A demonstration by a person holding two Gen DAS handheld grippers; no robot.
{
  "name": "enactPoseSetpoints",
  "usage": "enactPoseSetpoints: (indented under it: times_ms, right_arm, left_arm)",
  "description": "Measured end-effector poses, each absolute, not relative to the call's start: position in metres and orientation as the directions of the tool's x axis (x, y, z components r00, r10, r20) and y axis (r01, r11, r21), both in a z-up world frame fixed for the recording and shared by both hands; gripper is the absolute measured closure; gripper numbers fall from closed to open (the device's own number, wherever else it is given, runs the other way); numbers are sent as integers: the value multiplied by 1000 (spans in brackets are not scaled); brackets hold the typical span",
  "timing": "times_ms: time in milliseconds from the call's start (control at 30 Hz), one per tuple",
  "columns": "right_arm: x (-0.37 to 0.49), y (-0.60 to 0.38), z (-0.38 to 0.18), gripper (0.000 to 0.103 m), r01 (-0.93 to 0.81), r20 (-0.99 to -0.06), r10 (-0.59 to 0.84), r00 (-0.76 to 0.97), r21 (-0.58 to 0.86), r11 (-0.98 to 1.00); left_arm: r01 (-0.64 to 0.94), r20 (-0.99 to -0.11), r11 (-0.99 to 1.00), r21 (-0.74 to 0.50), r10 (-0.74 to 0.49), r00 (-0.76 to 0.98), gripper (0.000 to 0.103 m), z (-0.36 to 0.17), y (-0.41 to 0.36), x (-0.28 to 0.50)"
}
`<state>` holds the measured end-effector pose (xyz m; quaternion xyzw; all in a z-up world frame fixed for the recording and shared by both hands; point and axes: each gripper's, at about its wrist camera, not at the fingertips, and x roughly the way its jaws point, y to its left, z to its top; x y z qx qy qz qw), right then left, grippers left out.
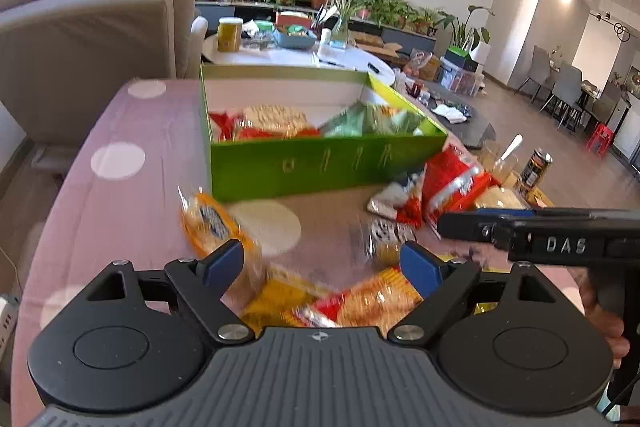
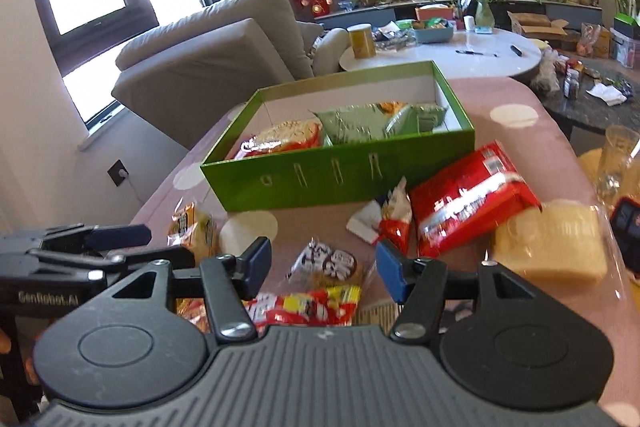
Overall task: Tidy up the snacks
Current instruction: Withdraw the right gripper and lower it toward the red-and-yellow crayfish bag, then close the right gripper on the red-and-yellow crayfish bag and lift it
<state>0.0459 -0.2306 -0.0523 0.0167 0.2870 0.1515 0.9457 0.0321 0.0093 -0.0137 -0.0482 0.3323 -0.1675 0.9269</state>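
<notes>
A green box (image 1: pixel 320 167) (image 2: pixel 340 179) stands open on the pink dotted tablecloth (image 1: pixel 140 131), holding a noodle pack (image 2: pixel 288 137) and green packets (image 2: pixel 360 125). Loose snacks lie in front of it: an orange packet (image 1: pixel 212 223) (image 2: pixel 192 227), a black-and-white printed packet (image 2: pixel 328 265), a red-yellow pack (image 1: pixel 360 303) (image 2: pixel 304 307), a big red bag (image 2: pixel 472 199) and a pale block in clear wrap (image 2: pixel 552 243). My left gripper (image 1: pixel 322 261) (image 2: pixel 140 247) hovers open above the red-yellow pack. Over the printed packet, my right gripper (image 2: pixel 324 265) (image 1: pixel 444 225) is open, nothing between its pads.
A beige sofa (image 2: pixel 208 59) stands behind the table on the left. A round white table (image 2: pixel 460 55) with a yellow tin and clutter is beyond the box. A glass (image 2: pixel 618 155) and a dark can (image 1: pixel 534 171) stand at the table's right edge.
</notes>
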Motion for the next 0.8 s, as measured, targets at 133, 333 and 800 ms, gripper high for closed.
enactPoseSetpoints:
  times_ms: [133, 333, 800]
  right_arm:
    - [38, -232, -57, 41, -261, -546, 287, 787, 128, 957]
    - [30, -234, -65, 41, -251, -562, 295, 773, 156, 955]
    - [18, -228, -80, 41, -283, -599, 286, 748, 102, 954]
  left_arm:
    - [269, -624, 938, -220, -347, 700, 18, -19, 8, 23]
    - [289, -625, 933, -214, -358, 693, 16, -19, 6, 12]
    - [332, -674, 915, -229, -395, 624, 14, -39, 0, 7]
